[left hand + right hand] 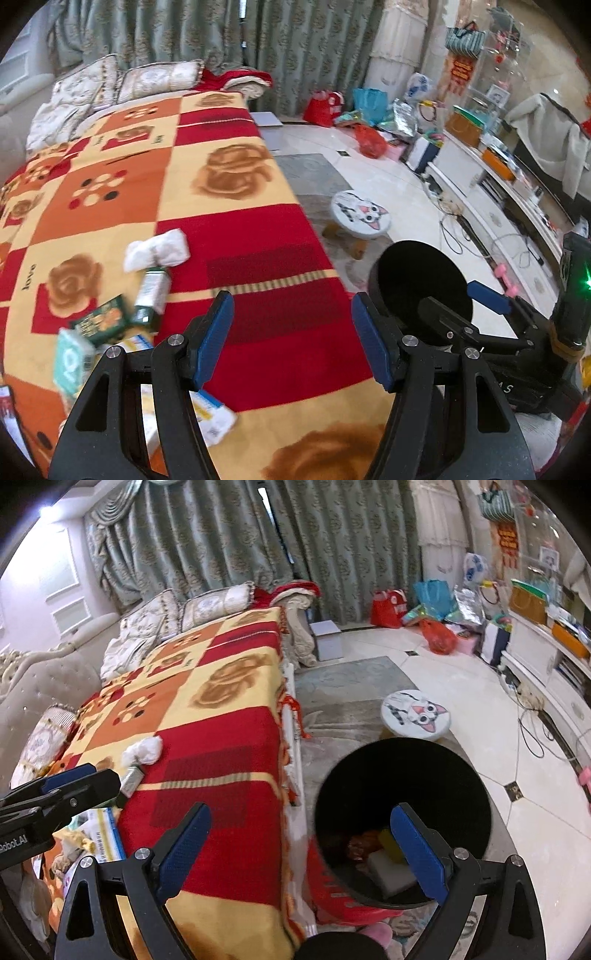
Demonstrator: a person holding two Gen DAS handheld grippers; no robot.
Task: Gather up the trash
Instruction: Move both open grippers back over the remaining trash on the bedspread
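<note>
Both the left gripper and the right gripper stand wide with nothing between their ribbed blue pads, the right one poised over the round black bin on the floor to the right of the bed. The trash sits on the near left of the fuzzy patterned blanket: a crumpled white tissue, a small carton and flat glossy packets. I judge the limp tissue and slick packets could slip from a shallow pinch, or the soft blanket could bunch into the jaws.
</note>
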